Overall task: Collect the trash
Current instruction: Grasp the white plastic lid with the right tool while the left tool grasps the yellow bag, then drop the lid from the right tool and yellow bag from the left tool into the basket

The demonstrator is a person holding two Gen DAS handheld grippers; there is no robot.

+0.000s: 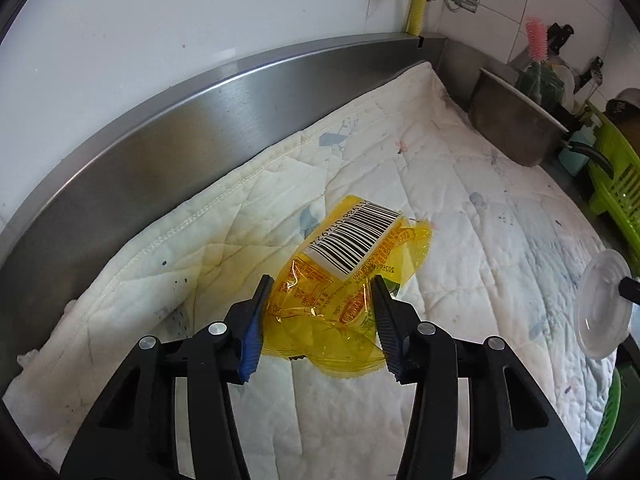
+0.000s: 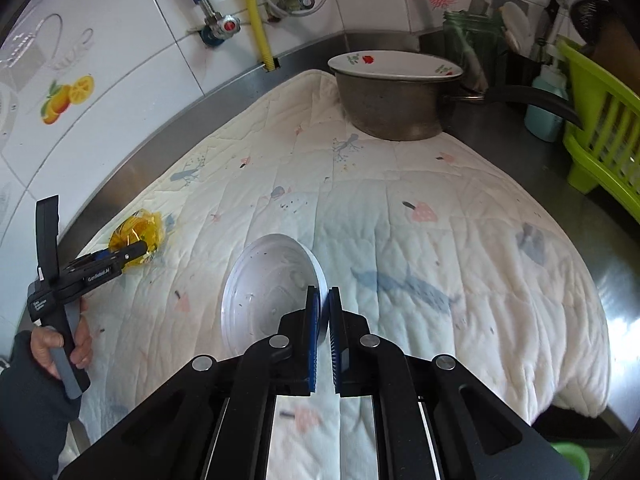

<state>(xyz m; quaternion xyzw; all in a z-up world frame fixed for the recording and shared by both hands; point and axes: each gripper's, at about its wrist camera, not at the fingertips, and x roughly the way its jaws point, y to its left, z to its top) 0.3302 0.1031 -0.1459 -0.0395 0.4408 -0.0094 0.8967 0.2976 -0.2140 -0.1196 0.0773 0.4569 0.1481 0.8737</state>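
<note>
Left wrist view, item 1: left hand-held gripper (image 1: 322,292), 2 black fingers with blue pads, jaws spread apart on either side of a yellow wrapper (image 1: 352,276). Neither pad is seen pressing the film; the wrapper lies between them, crumpled, barcode panel up, resting on the quilt (image 1: 460,200).

Item 2: quilt, white, stitched in diamonds, printed with small pink and blue figures, stained near the wrapper. It covers a steel bench (image 2: 612,272) whose raised steel rim (image 1: 200,120) runs along the white wall.

Item 3: right hand-held gripper (image 2: 324,300), jaws nearly closed, pinching the edge of a clear plastic lid (image 2: 272,292). The lid is round, tilted, and held above the quilt; in the left wrist view it shows at the right edge (image 1: 600,304).

Item 4: the person's left hand (image 2: 60,344), dark sleeve, wrapped around the left tool's handle, at the left of the right wrist view, with the wrapper (image 2: 138,236) at that tool's tips near the rim.

Item 5: steel pot (image 2: 392,104) at the far end of the quilt, a white bowl (image 2: 396,64) with printed flowers sitting in its mouth.

Item 6: green rack (image 2: 600,120) at the right, beside a pale blue bottle (image 2: 546,108).

Item 7: yellow hose (image 2: 256,20) and valves on the tiled wall.
</note>
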